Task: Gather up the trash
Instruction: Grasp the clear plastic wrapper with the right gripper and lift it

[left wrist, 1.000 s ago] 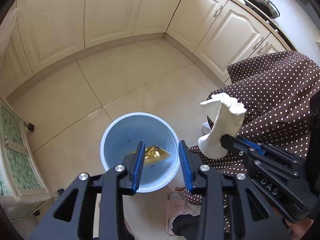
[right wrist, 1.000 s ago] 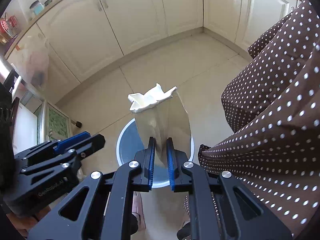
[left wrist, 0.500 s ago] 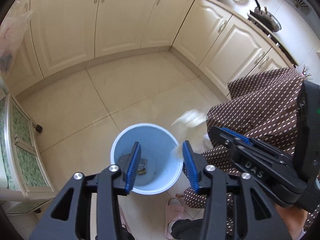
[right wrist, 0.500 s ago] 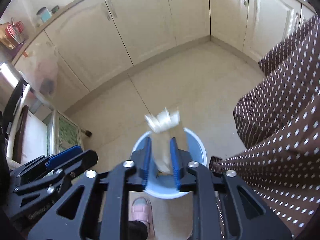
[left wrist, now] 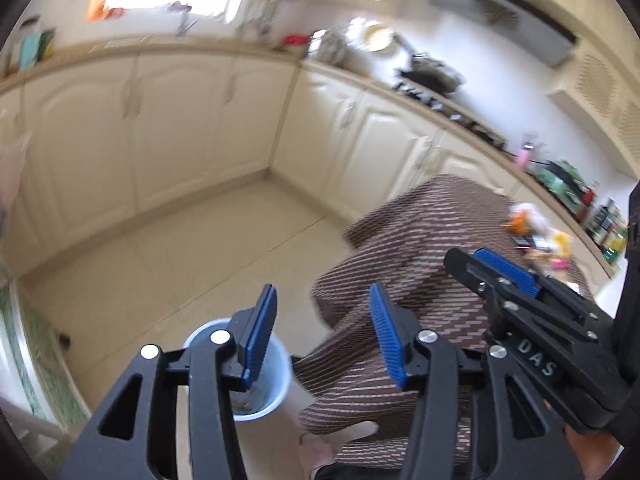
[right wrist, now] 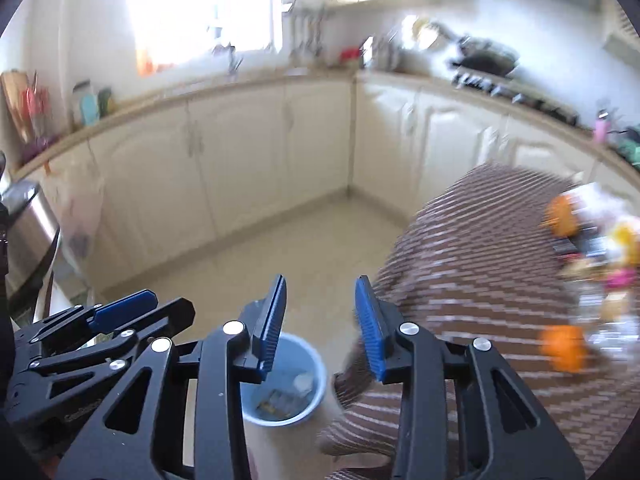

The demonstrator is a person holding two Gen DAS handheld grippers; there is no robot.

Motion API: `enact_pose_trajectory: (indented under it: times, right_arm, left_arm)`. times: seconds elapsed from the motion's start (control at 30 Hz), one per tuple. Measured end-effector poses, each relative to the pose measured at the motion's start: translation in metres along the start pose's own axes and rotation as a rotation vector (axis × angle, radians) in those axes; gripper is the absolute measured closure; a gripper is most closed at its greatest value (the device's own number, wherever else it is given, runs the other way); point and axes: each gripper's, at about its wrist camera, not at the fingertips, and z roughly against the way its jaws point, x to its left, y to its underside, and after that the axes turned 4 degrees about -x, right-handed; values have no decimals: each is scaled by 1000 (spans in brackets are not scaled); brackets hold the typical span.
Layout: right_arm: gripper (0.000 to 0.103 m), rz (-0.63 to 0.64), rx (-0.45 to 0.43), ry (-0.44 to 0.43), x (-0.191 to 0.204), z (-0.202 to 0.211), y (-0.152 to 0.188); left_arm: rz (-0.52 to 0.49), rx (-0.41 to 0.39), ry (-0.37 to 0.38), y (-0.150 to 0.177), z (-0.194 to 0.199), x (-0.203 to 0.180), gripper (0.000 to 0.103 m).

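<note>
Both views heavily motion-blurred. Left gripper (left wrist: 322, 320): blue-padded fingers (left wrist: 260, 328) released, gap clear, nothing between them; they have just been opening a bit further. Right gripper (right wrist: 320, 320): fingers (right wrist: 370, 328) released too, have just been opening, and the gap is clear with nothing pinched.

Blue trash bin (right wrist: 316, 364) sits on the tiled floor (right wrist: 280, 240), low in both views, just beside the hanging edge of the brown dotted tablecloth (right wrist: 480, 280). Inside the bin: a pale crumpled piece (right wrist: 303, 382) and a darker flat wrapper (right wrist: 276, 400) at the bottom; blur hides finer detail. In the left view the bin (left wrist: 276, 360) is partly hidden behind the left finger.

On the worktop under the tablecloth, far right: a cluster of orange, yellow and pink items (right wrist: 592, 248), too smeared to identify.

Each gripper shows at the edge of the other's view, side by side. Cream cabinets (left wrist: 180, 128) run along the back walls.
</note>
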Motion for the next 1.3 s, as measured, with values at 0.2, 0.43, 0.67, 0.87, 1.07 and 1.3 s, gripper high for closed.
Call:
enact_pose_trajectory:
  times: [0.2,0.43,0.67,0.87,1.07,1.3]
  right_arm:
    - [61,-53,-93,149,-71,80,5]
    - [61,-202,-53,275,-157,115,30]
    - [56,-307,-38,259,-201,119,44]
    - [55,-346,3,201,-208,115,46]
    - [54,-372,33,134,-207,103,41]
    - [49,-362,87,70,-191,82,31]
  left_arm:
    - [-127,-9,123,1,18,-91,55]
    - [-242,63,243,14,-7,-178,55]
    - [-323,151,234,29,-50,-230,55]
    - [-357,194,187,29,-79,-244,69]
    - [-340,168,187,23,-77,-239,82]
    - [-287,128,204,18,-55,-216,83]
